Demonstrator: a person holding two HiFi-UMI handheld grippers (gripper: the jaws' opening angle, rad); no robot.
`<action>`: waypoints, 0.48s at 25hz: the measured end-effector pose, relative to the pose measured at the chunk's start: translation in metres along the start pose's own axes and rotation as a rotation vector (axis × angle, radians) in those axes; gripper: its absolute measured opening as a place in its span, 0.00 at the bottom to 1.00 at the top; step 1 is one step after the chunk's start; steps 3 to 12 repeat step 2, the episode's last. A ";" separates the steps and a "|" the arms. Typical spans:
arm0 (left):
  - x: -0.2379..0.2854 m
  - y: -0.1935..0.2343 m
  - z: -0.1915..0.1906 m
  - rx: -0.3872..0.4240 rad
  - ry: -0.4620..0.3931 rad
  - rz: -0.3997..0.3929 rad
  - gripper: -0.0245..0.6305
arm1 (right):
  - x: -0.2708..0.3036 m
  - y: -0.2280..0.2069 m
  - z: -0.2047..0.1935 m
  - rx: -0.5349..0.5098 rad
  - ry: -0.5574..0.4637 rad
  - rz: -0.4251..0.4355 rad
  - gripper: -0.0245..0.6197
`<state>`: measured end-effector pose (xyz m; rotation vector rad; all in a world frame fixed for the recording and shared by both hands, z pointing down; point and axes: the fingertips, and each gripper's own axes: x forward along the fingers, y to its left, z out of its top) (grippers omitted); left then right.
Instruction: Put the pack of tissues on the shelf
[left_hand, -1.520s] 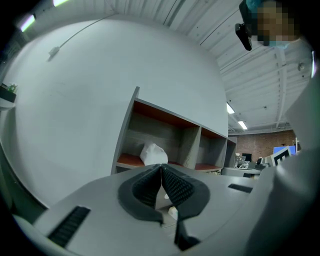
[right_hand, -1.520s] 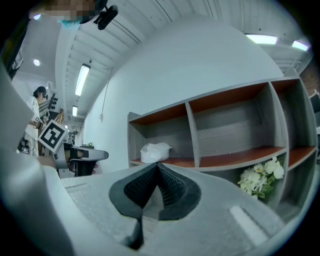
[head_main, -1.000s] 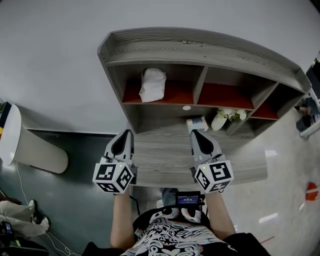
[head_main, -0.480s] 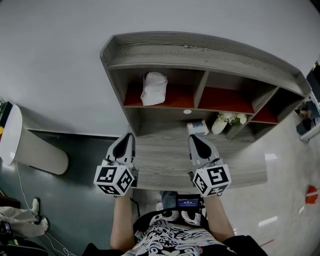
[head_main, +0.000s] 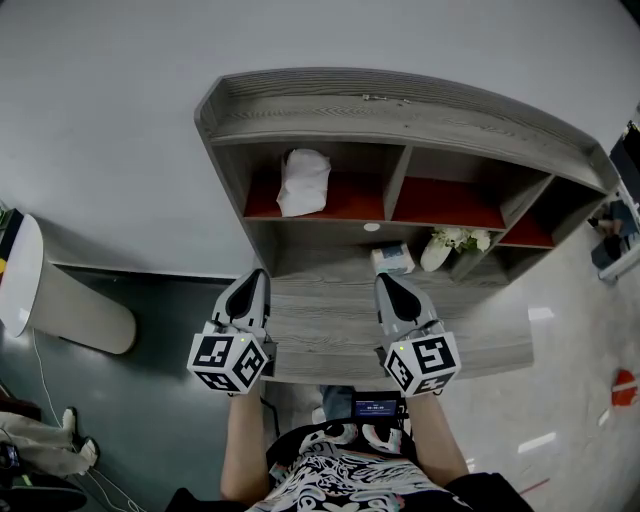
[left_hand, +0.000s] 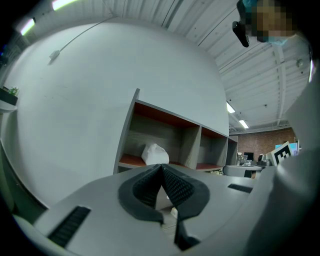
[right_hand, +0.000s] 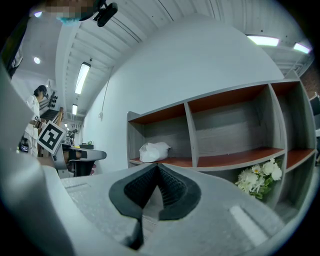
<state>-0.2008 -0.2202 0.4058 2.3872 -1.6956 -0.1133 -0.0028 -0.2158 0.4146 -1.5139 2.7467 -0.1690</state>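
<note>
A grey wooden shelf unit with red-floored cubbies stands against the wall. In its left cubby lies a white, soft, crumpled pack, also visible in the left gripper view and the right gripper view. A small pale pack with blue print lies on the desk surface under the cubbies, beyond my right gripper. My left gripper and right gripper hover side by side over the desk's front part. Both are shut with nothing between the pads, short of either pack.
A white vase of pale flowers stands right of the small pack, seen also in the right gripper view. The desk's front edge is close to my body. A white rounded object sits on the floor at left.
Both grippers stay shut and nearly still. The right one has drifted slightly up and left in the head view, and the head view itself has shifted a little.
</note>
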 end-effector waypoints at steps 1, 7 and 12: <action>0.000 0.000 0.000 0.000 0.001 0.000 0.05 | 0.000 0.000 0.000 0.000 0.000 -0.001 0.04; 0.001 0.000 -0.001 -0.001 0.002 0.000 0.05 | 0.000 -0.001 0.000 0.000 0.000 -0.001 0.04; 0.001 0.000 -0.001 -0.001 0.002 0.000 0.05 | 0.000 -0.001 0.000 0.000 0.000 -0.001 0.04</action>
